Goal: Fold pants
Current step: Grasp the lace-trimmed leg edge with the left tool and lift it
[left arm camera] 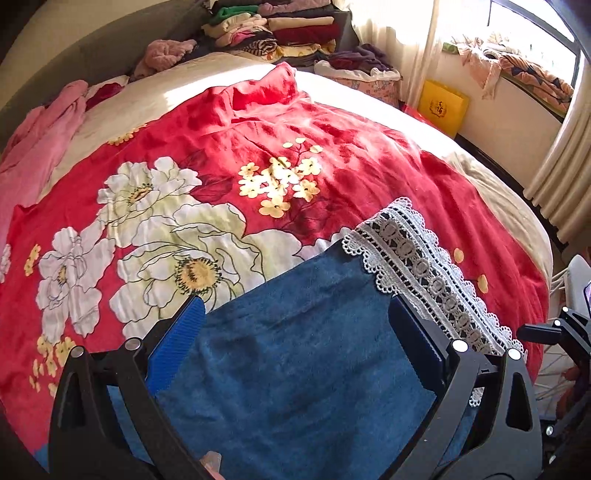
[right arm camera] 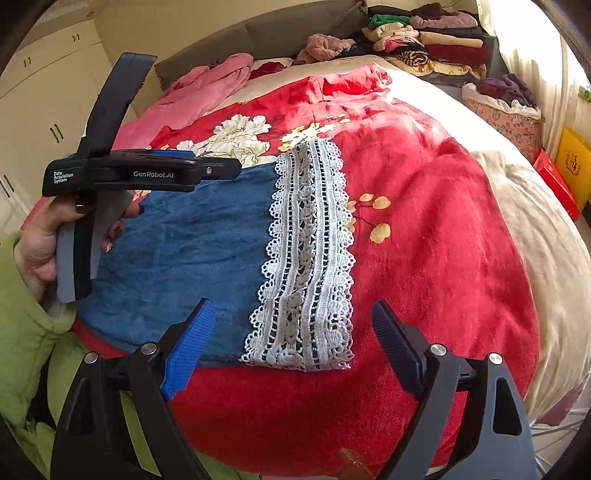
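Observation:
Blue denim pants with a white lace hem lie flat on the red floral bedspread. My left gripper is open above the blue cloth, its jaws wide on either side, holding nothing. In the right wrist view the pants lie ahead with the lace hem to the right. My right gripper is open and empty just above the near edge of the lace. The left gripper also shows there, held in a hand over the pants' far left end.
Stacks of folded clothes sit at the head of the bed. Pink garments lie at the left. A cloth basket and a yellow box stand by the curtains at right. The bed edge drops off at right.

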